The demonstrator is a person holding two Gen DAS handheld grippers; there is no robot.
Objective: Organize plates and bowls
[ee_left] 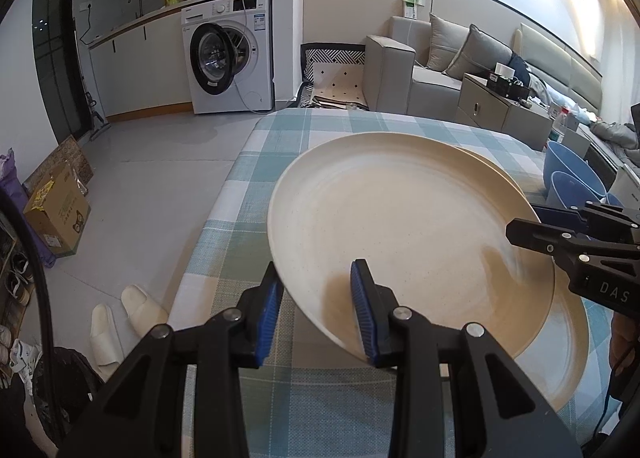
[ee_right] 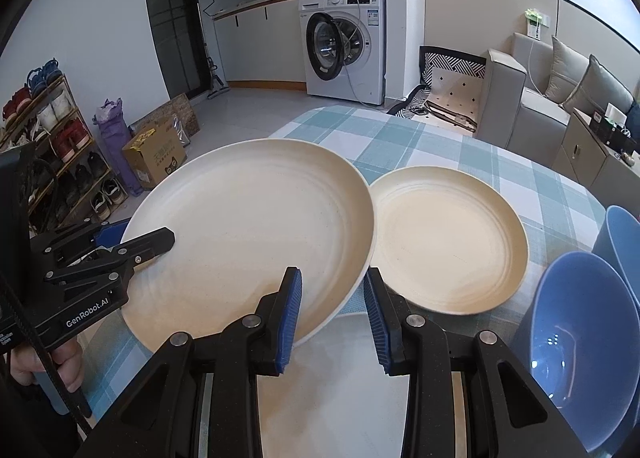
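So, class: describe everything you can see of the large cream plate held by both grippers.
The large cream plate is round, matte and faintly speckled, with concentric rings inside and a raised rim. It is tilted above the checked tablecloth, gripped at opposite edges by the left gripper and right gripper. Its rim overlaps the smaller cream plate; another cream plate lies beneath it.

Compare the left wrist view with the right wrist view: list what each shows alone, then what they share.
Left wrist only: white slippers on the floor.
Right wrist only: the smaller cream plate on the tablecloth, a shoe rack, and the hand on the left tool.
Both: the large cream plate gripped at its rim by the left tool and right tool, blue bowls, and the washing machine.
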